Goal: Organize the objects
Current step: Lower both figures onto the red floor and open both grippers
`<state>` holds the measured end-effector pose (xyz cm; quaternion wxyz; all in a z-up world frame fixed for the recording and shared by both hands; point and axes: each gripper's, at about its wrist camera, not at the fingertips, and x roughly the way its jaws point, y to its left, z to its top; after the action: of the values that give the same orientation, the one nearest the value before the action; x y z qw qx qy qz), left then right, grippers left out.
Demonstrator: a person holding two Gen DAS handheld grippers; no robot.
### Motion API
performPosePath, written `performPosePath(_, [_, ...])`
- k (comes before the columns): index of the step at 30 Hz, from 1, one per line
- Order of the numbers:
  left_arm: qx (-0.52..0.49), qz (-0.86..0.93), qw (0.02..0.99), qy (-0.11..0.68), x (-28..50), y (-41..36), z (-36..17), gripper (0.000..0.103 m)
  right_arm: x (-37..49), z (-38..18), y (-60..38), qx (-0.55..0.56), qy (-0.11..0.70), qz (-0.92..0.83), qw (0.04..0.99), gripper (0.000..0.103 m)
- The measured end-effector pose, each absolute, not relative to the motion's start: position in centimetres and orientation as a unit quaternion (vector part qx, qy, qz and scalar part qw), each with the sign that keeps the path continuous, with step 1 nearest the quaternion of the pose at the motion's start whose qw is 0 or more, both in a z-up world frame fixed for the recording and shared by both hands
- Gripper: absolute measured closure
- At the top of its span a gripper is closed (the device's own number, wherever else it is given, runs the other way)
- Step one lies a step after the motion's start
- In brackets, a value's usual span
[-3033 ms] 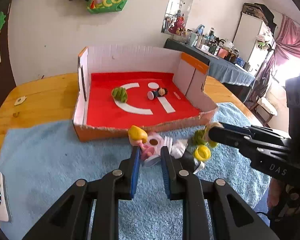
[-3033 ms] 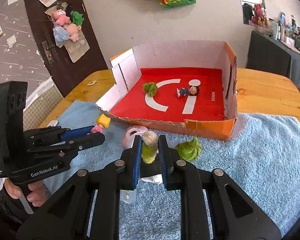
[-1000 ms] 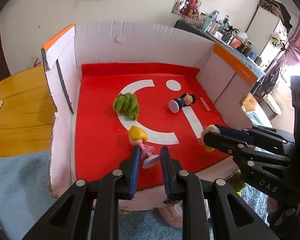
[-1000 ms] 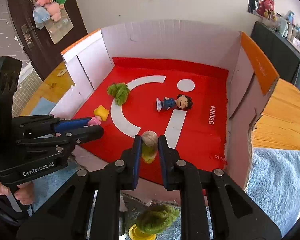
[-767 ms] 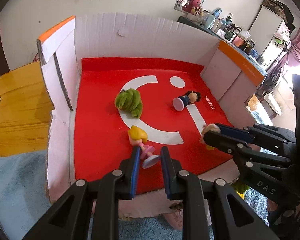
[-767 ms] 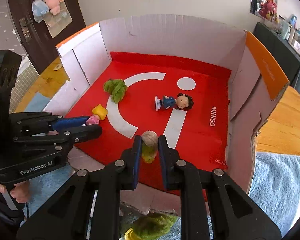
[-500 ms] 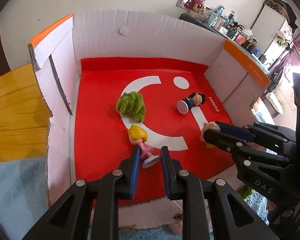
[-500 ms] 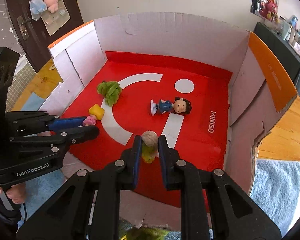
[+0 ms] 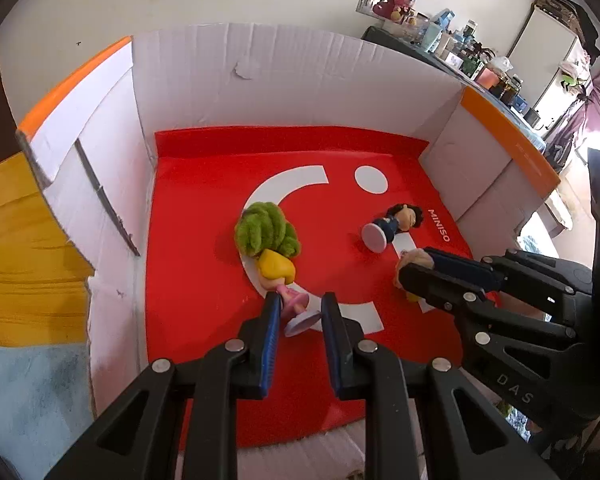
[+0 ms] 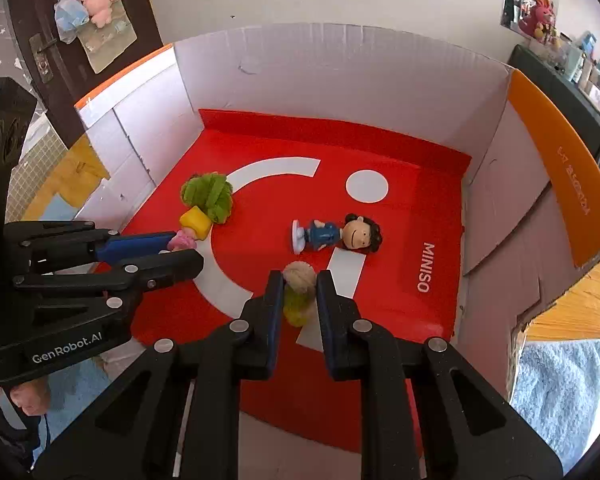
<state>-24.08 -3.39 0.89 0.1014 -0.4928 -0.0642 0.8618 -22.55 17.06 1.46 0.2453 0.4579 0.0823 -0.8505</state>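
My left gripper [image 9: 298, 304] is shut on a yellow-haired doll in pink [image 9: 278, 276] and holds it low over the red floor of the cardboard box [image 9: 204, 184], beside a green fuzzy toy [image 9: 266, 234]. My right gripper [image 10: 296, 284] is shut on a beige-haired doll in yellow-green [image 10: 298, 292], over the box floor [image 10: 432, 208] near a dark-haired figure in blue [image 10: 336, 234] that lies on its side. Each gripper shows in the other's view, the right one [image 9: 404, 268] and the left one [image 10: 180, 246].
The box has white walls with orange flap edges [image 10: 560, 160]. It sits on a wooden table [image 9: 16, 264] with a light blue towel [image 10: 556, 376] in front. The green fuzzy toy [image 10: 208, 196] lies left of centre in the box.
Both grippers have moved forward and down into the box with their dolls. The left doll is now right beside the green fuzzy toy.
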Motion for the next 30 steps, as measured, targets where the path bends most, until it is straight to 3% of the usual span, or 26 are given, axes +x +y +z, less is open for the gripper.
performPosePath(30, [-0.493,0.862,0.089,-0.076,-25.4,-4.0,0.4,0.081,-23.9,1.1,17.7,0.463,0.061,-0.851,0.24,0.087])
